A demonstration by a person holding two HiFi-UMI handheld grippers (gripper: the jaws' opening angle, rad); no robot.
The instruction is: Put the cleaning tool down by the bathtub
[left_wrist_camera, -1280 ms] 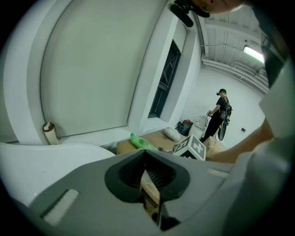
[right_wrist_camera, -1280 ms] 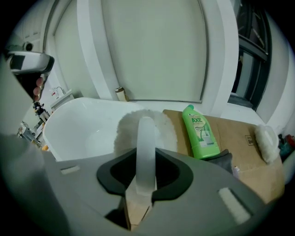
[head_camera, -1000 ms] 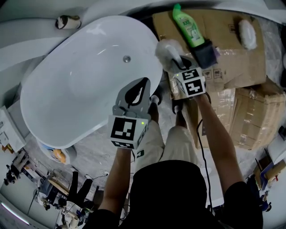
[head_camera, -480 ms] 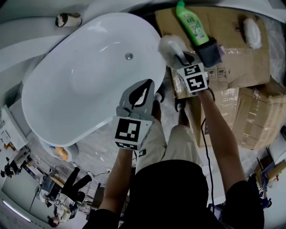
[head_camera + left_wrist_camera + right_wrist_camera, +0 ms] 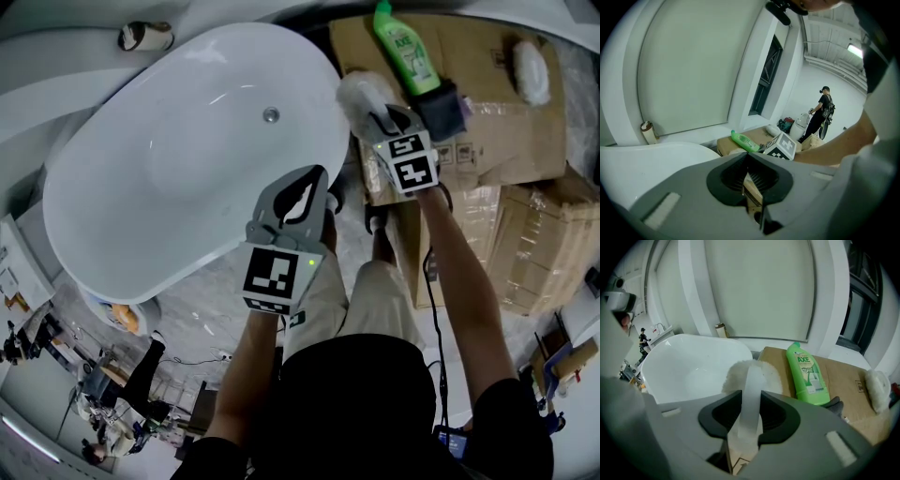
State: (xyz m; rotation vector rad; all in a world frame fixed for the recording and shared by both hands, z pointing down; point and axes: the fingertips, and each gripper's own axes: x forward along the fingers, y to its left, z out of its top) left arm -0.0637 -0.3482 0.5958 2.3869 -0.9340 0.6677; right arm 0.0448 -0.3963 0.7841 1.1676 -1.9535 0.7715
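The right tool (image 5: 385, 119) still grips the brush (image 5: 360, 93), barely shifted.

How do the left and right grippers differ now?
Left gripper is shut and empty; right gripper is clamped on the white cleaning tool. Left hangs at the bathtub's edge; right is over the cardboard, beside the green bottle. Both point away from the person.

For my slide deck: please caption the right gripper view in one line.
Right gripper clamps the handle of a fluffy white cleaning tool; white bathtub and green plastic bottle beyond.
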